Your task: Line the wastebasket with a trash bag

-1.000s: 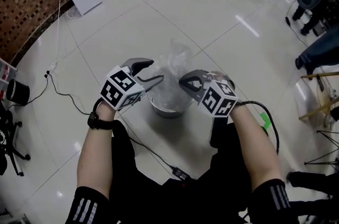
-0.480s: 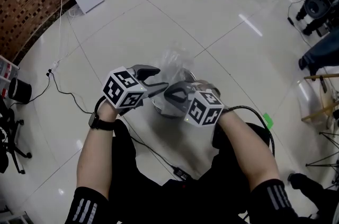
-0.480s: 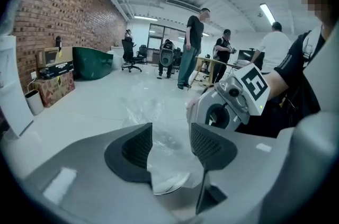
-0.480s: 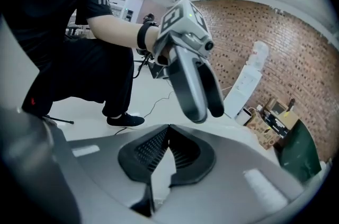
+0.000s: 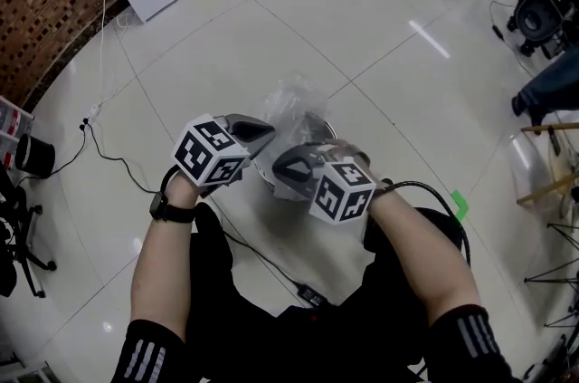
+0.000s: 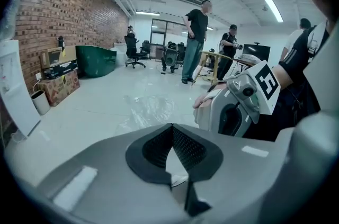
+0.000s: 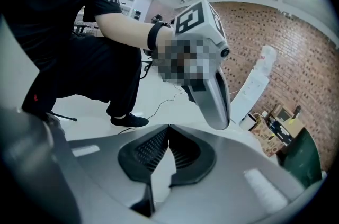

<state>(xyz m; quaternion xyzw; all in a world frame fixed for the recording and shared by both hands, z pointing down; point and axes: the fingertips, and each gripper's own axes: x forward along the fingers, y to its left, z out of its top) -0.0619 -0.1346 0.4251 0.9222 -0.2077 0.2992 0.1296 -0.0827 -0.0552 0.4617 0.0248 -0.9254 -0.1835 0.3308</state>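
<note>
Floor (image 5: 389,37) lies open beyond wastebasket (image 5: 318,132) rim and bag (image 5: 294,100).

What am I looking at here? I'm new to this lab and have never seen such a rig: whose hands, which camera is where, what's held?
There is no robot. A person holds a two-jaw gripper in each hand, and the marker cubes are part of the grippers. The head view looks down from the person's head. The other two cameras ride on the grippers and look along their jaws. On the tiled floor stands a metal wastebasket with a clear trash bag bunched over it. The left gripper has just closed its jaws near the bag, and the right gripper is shut too. Whether either pinches the thin film, I can't tell.
</note>
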